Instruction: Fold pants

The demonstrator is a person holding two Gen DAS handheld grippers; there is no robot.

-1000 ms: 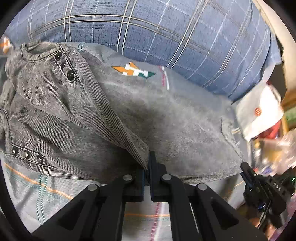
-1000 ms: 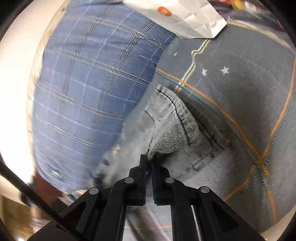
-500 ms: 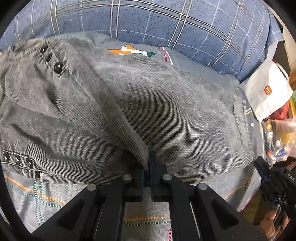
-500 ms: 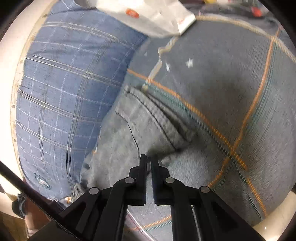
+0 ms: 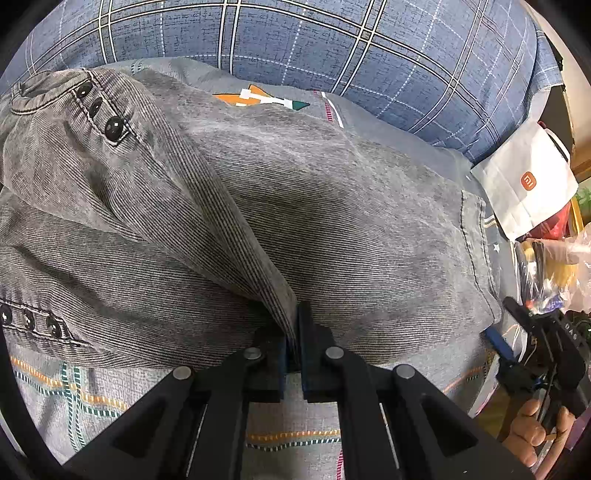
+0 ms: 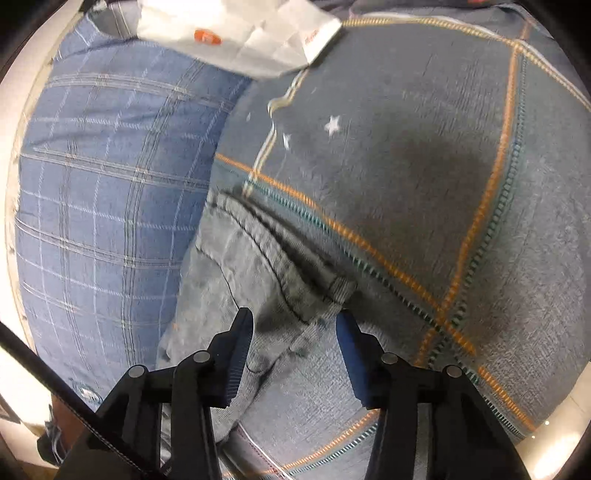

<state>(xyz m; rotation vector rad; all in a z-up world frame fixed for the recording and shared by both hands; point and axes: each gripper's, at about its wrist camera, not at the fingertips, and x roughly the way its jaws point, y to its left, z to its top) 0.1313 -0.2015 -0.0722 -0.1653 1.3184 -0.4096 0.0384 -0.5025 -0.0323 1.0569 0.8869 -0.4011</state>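
Note:
Grey denim pants (image 5: pixel 314 221) lie on a grey patterned bed cover (image 5: pixel 92 398), folded over with dark snap buttons (image 5: pixel 112 127) at the left. My left gripper (image 5: pixel 293 328) is shut on a fold of the pants fabric at its near edge. In the right wrist view the hem end of the pants (image 6: pixel 266 258) lies flat on the cover. My right gripper (image 6: pixel 293 325) hovers over that hem with its jaws opening; the fabric lies between the fingers but the pads do not press it. The right gripper (image 5: pixel 532 332) also shows at the far right of the left wrist view.
A blue plaid pillow (image 5: pixel 332 48) lies behind the pants, also seen in the right wrist view (image 6: pixel 103 184). A white paper bag (image 5: pixel 528 192) sits at the right (image 6: pixel 240 33), with cluttered packets (image 5: pixel 554 266) below it. A person's hand (image 5: pixel 535 435) holds the right gripper.
My right gripper has let go of the pants hem and opened; the hem dropped flat onto the cover. The left gripper stayed shut on the fold, and the pants spread flatter.

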